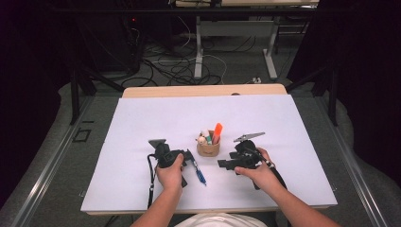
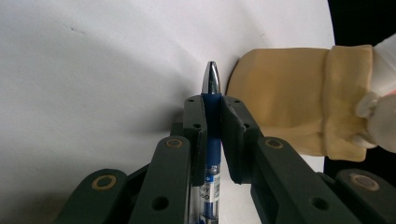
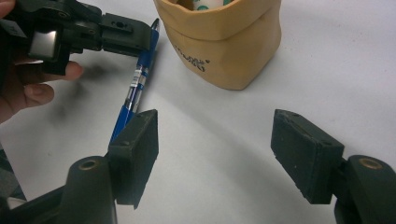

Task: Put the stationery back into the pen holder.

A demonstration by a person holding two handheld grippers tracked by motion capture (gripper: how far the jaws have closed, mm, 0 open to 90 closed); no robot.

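We saw the blue ballpoint pen [image 2: 212,121] clenched between the jaws of the left gripper [image 2: 213,105], low over the white table [image 1: 142,123] just beside the tan pen holder [image 1: 208,149] that already held markers. The right gripper [image 3: 215,149] waited released and empty nearby. We judged the pen freshly grasped; next it needed lifting, tipping upright and lowering into the holder.

high view: above, facing forward-down | gripper views: close, low | shared: pen [image 2: 211,140], tan pouch [image 3: 224,42]
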